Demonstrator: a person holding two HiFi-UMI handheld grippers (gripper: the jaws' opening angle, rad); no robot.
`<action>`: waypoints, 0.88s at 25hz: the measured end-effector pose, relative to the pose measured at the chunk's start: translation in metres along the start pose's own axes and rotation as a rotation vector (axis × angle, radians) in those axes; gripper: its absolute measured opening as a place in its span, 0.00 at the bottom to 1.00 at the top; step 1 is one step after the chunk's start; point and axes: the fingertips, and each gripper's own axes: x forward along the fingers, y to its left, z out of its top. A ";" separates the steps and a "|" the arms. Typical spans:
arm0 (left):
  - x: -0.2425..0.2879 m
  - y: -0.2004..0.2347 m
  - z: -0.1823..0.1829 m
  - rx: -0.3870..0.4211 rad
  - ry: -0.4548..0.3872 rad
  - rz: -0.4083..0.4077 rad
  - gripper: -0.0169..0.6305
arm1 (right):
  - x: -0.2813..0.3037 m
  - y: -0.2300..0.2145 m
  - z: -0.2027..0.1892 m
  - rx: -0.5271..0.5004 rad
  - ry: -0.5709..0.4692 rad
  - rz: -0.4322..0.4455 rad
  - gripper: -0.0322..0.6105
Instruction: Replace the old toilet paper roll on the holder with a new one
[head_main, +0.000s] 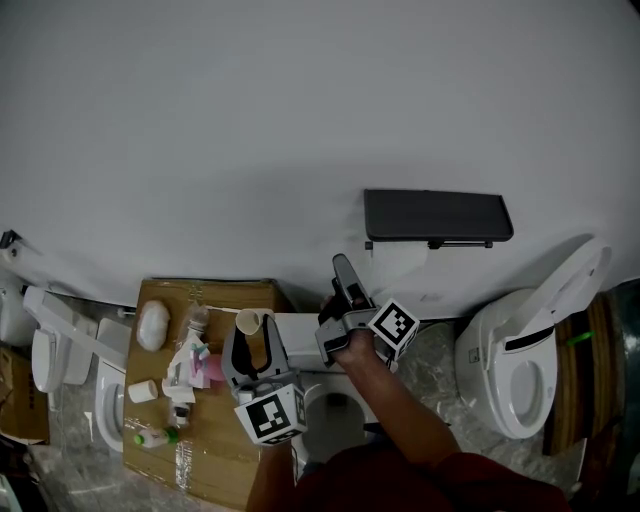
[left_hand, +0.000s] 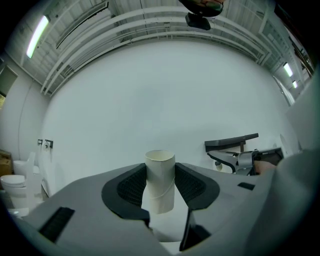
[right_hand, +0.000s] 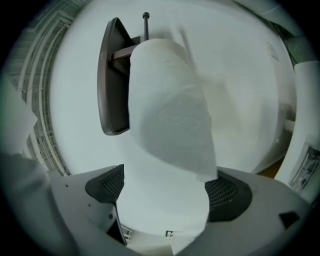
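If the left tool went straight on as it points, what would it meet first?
Probably the white wall; nothing else shows ahead of the left tool and its cardboard tube. The holder sits off to the right.

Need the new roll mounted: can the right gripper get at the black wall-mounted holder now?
Probably yes. The right gripper, shut on the white toilet paper roll, faces the black wall-mounted holder with nothing between; the left gripper, holding the pale cardboard tube, is aside.
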 end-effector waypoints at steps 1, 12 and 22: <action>-0.001 0.001 0.001 0.000 -0.002 0.000 0.33 | -0.004 0.003 -0.004 -0.017 0.012 -0.002 0.81; -0.010 -0.020 0.016 -0.020 -0.029 -0.064 0.33 | -0.058 0.035 -0.010 -0.089 0.009 0.036 0.77; -0.017 -0.055 0.018 -0.031 -0.032 -0.167 0.33 | -0.113 0.034 0.028 -0.086 -0.148 -0.018 0.10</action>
